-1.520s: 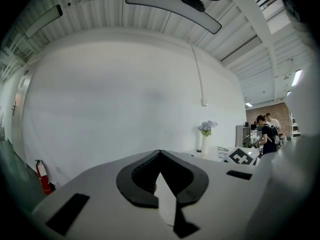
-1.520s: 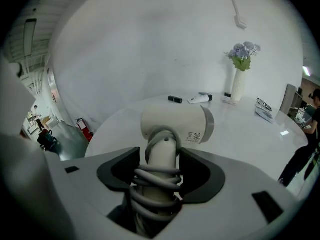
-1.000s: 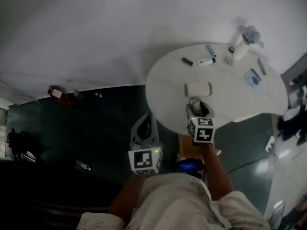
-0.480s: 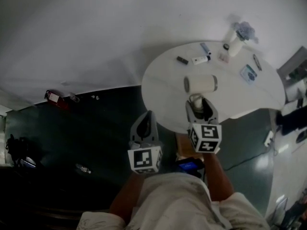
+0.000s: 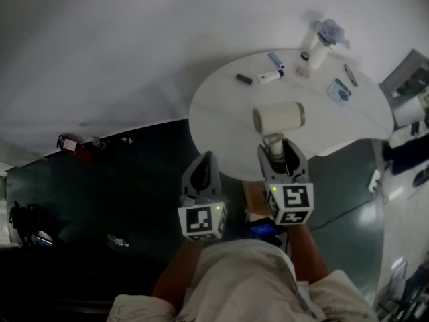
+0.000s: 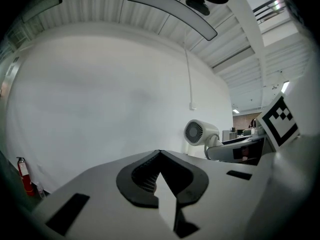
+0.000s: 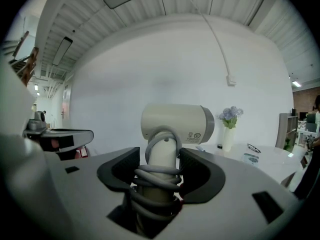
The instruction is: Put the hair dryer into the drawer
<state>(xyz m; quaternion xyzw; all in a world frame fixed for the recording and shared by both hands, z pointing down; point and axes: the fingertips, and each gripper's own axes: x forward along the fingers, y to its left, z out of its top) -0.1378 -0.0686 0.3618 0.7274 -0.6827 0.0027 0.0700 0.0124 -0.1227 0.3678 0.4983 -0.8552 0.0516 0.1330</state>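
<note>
In the head view, over the near edge of the round white bench [image 5: 221, 123], the right claw [image 5: 275, 150] grips the cream hair dryer [image 5: 278, 118] by its handle, the barrel lying crosswise above the jaws. The left claw [image 5: 205, 161] hangs just off the bench's edge, over the dark floor, apart from the dryer. At the bench's far side stand a white vase of flowers [image 5: 320, 37] and a scatter of small items too small to name. A red fire extinguisher [image 5: 70, 146] lies on the floor by the wall.

In the left gripper view, the left claw [image 6: 159, 153] is pressed together with nothing between its jaws. Beyond it to the right, the hair dryer [image 6: 197, 132] shows its round rear grille, held up by the right claw's body [image 6: 235, 151].

In the right gripper view, the right claw [image 7: 160, 170] pinches the hair dryer [image 7: 175, 124] on its handle, where the grey cord [image 7: 157, 176] is wound in loops. The handle stands upright between the jaws. The vase of flowers [image 7: 228, 130] stands on the bench [image 7: 265, 156] behind.
</note>
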